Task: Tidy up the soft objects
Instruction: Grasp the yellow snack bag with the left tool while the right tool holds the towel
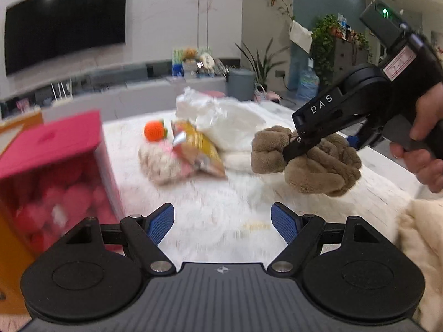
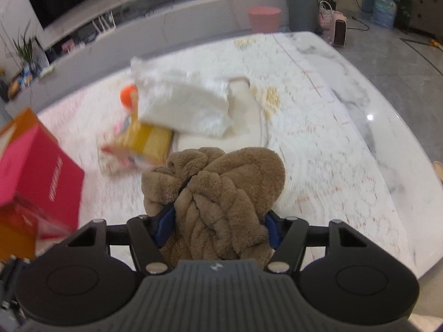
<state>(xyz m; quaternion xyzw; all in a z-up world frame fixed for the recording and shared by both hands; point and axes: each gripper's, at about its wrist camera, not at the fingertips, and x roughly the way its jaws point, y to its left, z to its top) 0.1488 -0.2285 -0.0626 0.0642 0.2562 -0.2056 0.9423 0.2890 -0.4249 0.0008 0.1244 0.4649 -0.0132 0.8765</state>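
Observation:
My right gripper (image 2: 218, 222) is shut on a brown knotted plush toy (image 2: 221, 191), which bulges out between the blue pads. From the left wrist, the same plush toy (image 1: 313, 166) hangs in the right gripper (image 1: 295, 148) at the right, low over the white tablecloth (image 1: 221, 199). A hand (image 1: 423, 144) holds that tool. My left gripper (image 1: 223, 218) is open with nothing between its fingers, above bare cloth. Behind lie a yellow snack bag (image 1: 200, 150), an orange knitted ball (image 1: 154, 130), a cream fluffy item (image 1: 160, 166) and a white wrapped pack (image 1: 213, 110).
A pink box (image 1: 52, 166) with pink soft shapes inside stands at the left, against an orange box (image 1: 11, 238). Cream fleece (image 1: 423, 254) lies at the right edge. The table's marble rim (image 2: 387, 127) curves along the right; bins (image 2: 301, 5) stand on the floor beyond.

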